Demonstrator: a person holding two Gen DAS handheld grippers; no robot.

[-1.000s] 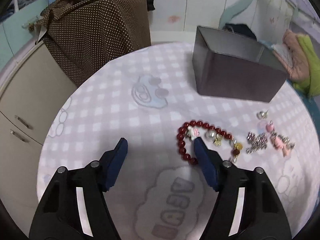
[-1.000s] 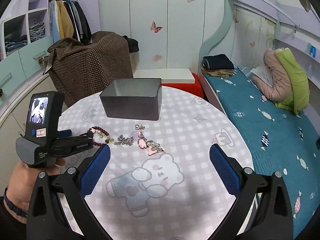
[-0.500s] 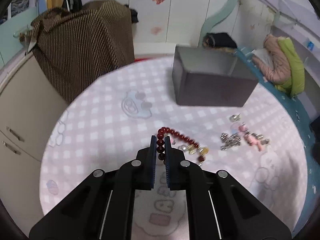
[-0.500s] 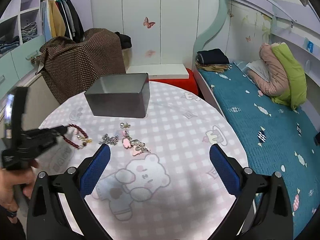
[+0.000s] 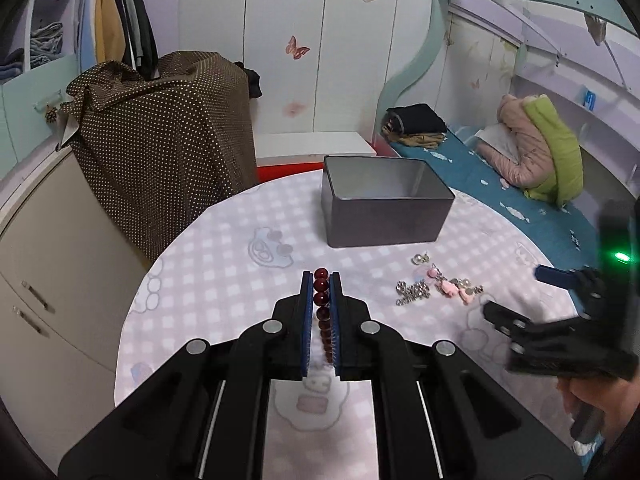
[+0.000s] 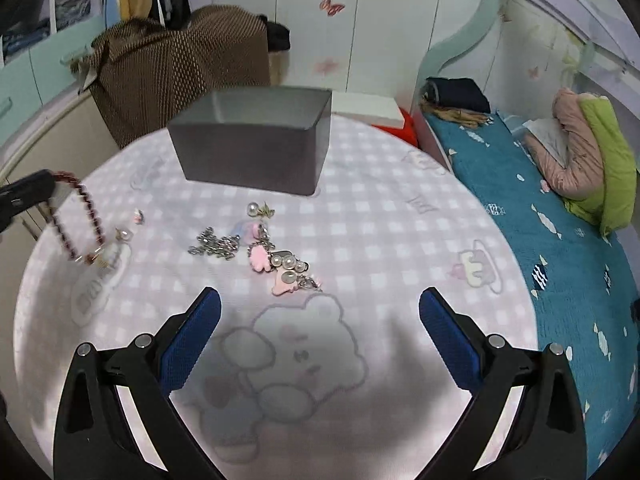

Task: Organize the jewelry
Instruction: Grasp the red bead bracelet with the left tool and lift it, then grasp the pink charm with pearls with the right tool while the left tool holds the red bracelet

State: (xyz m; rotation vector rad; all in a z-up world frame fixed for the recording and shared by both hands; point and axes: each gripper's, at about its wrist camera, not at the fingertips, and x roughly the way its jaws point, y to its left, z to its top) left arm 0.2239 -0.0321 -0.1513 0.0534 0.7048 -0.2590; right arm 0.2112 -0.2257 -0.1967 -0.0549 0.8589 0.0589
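Note:
My left gripper (image 5: 321, 280) is shut on a dark red bead bracelet (image 5: 321, 300) and holds it above the round table. In the right wrist view the bracelet (image 6: 76, 224) hangs from the left gripper's tip (image 6: 40, 184) at the far left. An open grey metal box (image 5: 384, 204) stands at the table's far side and looks empty; it also shows in the right wrist view (image 6: 256, 148). A small heap of pink, pearl and silver jewelry (image 6: 264, 244) lies in front of the box, also in the left wrist view (image 5: 440, 286). My right gripper (image 6: 320, 328) is open and empty, just short of that heap.
The table (image 6: 400, 240) has a pink checked cloth with cartoon prints. A brown dotted cover (image 5: 160, 152) drapes furniture behind the table on the left. A bed with a teal sheet (image 6: 560, 220) runs along the right side.
My left gripper closed on the red bracelet and lifted it off the table. My right gripper moved forward and down toward the jewelry heap, still open.

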